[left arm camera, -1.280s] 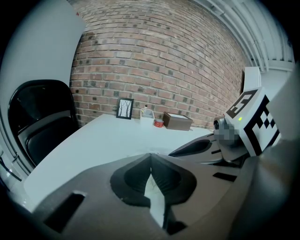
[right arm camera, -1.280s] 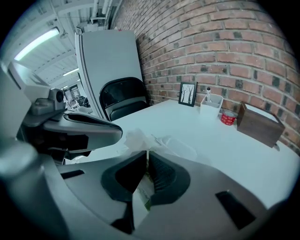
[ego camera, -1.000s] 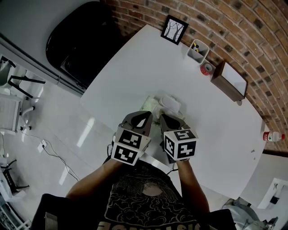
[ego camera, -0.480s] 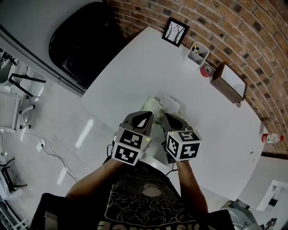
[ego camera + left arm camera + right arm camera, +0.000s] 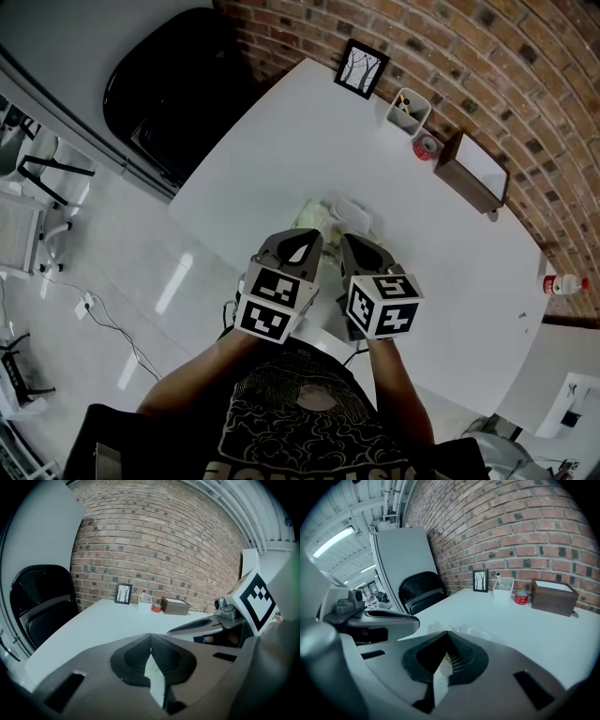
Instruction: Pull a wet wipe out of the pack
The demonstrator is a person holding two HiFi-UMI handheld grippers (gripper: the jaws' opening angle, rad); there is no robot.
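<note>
1. Nearest to the person, the left gripper (image 5: pixel 150 641) and the right gripper (image 5: pixel 449 637) are held side by side, close in to the body over the near edge of the table (image 5: pixel 281 150). I take that for a resting or readying pose rather than a reach.
2. Each gripper's jaws are pressed together at the tips. Behind the tips a pale sliver shows in the slot. It looks to me like the table and pack seen through the gap, not something being pinched, so I'd call both clenched on nothing.
3. Just beyond the tips, and not touched by either, lies the wet wipe pack (image 5: pixel 317 216), flat on the table with its pale oval lid (image 5: pixel 354 214) on the right-hand side. Something white and rumpled (image 5: pixel 432 627) sits at the pack. It may be a wipe standing up out of the opening, though I can't be sure.
4. With the pack straight ahead of both grippers, one could pin it while the other draws out the wipe. That is probably why it lies there.
5. Well apart, along the far edge by the brick wall, stand a picture frame (image 5: pixel 363 66), a white holder (image 5: pixel 409 108), a red tape roll (image 5: pixel 427 146) and a wooden box (image 5: pixel 480 169), out of the working space.
</note>
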